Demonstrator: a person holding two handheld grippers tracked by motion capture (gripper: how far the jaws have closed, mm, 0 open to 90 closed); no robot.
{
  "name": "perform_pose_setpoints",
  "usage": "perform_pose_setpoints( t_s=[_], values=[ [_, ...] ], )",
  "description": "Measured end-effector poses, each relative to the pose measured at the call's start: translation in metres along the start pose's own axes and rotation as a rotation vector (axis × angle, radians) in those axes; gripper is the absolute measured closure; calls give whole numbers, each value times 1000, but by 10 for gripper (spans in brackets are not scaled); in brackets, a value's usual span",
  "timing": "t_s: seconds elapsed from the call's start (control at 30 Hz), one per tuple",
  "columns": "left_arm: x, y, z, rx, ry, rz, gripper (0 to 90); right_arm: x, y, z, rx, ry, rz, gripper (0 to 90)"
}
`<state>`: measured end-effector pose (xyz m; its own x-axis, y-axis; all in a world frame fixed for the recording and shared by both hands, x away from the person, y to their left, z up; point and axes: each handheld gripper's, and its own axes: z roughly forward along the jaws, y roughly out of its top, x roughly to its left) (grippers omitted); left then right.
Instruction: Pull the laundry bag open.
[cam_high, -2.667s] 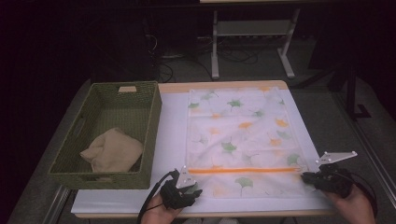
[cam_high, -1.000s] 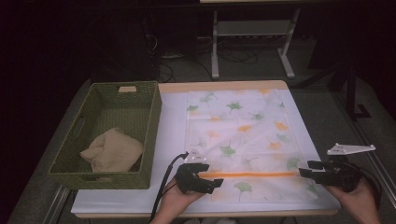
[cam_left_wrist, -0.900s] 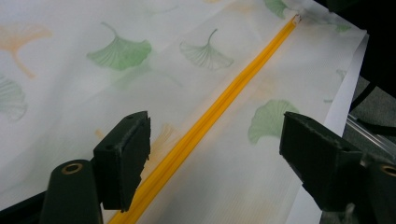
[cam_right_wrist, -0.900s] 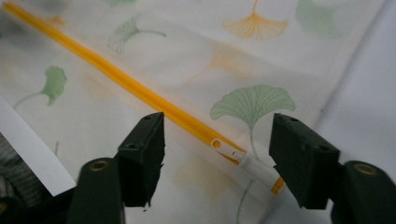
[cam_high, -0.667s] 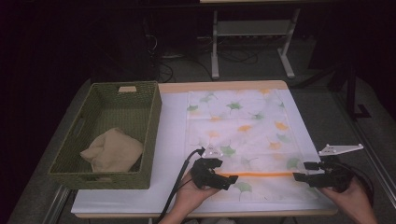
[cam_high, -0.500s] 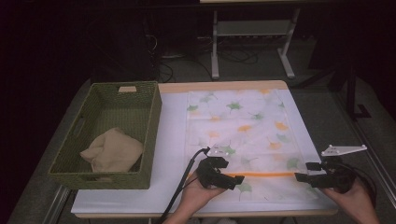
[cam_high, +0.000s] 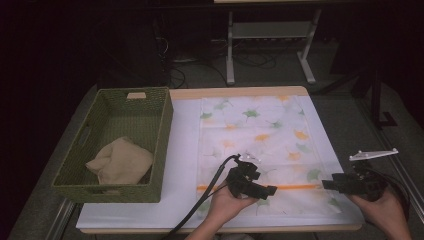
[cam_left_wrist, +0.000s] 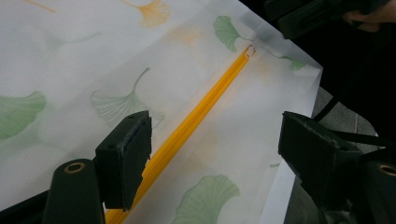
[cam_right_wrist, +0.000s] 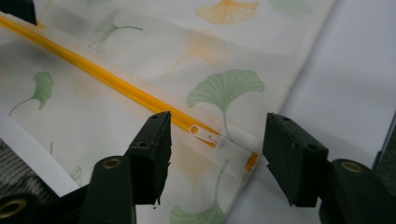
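Working the zip of the ginkgo-print pouch (cam_high: 260, 145) is the step in hand, and it wants one hand anchoring while the other pulls. The pouch lies flat on the white sheet (cam_high: 185, 150) toward the right half of the bench, its orange zipper track (cam_left_wrist: 196, 116) running parallel to the near edge. The right gripper (cam_high: 334, 184) sits at the pouch's near right corner with its fingers (cam_right_wrist: 154, 149) apart; its jaws have just been closing, and the white slider tab (cam_right_wrist: 205, 135) lies between them, not yet pinched. The left gripper (cam_high: 270, 190) hovers over the middle of the track, fingers (cam_left_wrist: 126, 154) wide apart, straddling the orange line without touching it.

To do it well, I judge the right fingers should close squarely on the tab itself, not on the thin fabric beside it, which would bunch. The left should press the pouch down close beside the track, so the bag does not slide along the bench. Then draw the slider level along the track, without lifting. Over at the left edge of the bench, the green basket (cam_high: 160, 120) with its beige cloth (cam_high: 120, 160) stays out of the way.
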<state>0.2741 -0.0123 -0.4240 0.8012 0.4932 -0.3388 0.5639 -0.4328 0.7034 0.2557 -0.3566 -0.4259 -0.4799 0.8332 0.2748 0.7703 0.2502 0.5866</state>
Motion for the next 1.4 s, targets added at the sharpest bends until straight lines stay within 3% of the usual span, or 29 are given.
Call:
perform_pose_setpoints(
  t_s=[0.17, 0.27, 0.3, 0.4, 0.6, 0.8, 1.03, 1.23, 1.33, 1.4],
  values=[
    [-5, 9, 19, 24, -35, -25, 287, -13, -2, 5, 24, 16, 68, 513],
    [-6, 13, 30, 40, -42, -39, 297, -18, -1, 6, 25, 16, 82, 546],
    [-6, 16, 38, 48, -63, -61, 324, -22, -1, 9, 51, 18, 106, 591],
    [-8, 21, 51, 64, -78, -73, 359, -24, -3, 11, 71, 18, 120, 605],
    [-7, 28, 66, 70, -99, -112, 468, -26, -1, 19, 103, 15, 134, 638],
    [-14, 33, 77, 91, -110, -99, 519, -24, 1, 23, 113, 12, 127, 707],
    [-18, 34, 88, 115, -125, -97, 667, -23, 0, 20, 94, 36, 119, 817],
    [-18, 36, 94, 122, -117, -102, 681, -24, -2, 15, 57, 84, 119, 804],
    [-18, 36, 98, 128, -122, -105, 691, -25, -5, 16, 40, 138, 132, 699],
    [-19, 36, 100, 130, -126, -111, 701, -25, -7, 18, 44, 143, 134, 680]
  ],
)
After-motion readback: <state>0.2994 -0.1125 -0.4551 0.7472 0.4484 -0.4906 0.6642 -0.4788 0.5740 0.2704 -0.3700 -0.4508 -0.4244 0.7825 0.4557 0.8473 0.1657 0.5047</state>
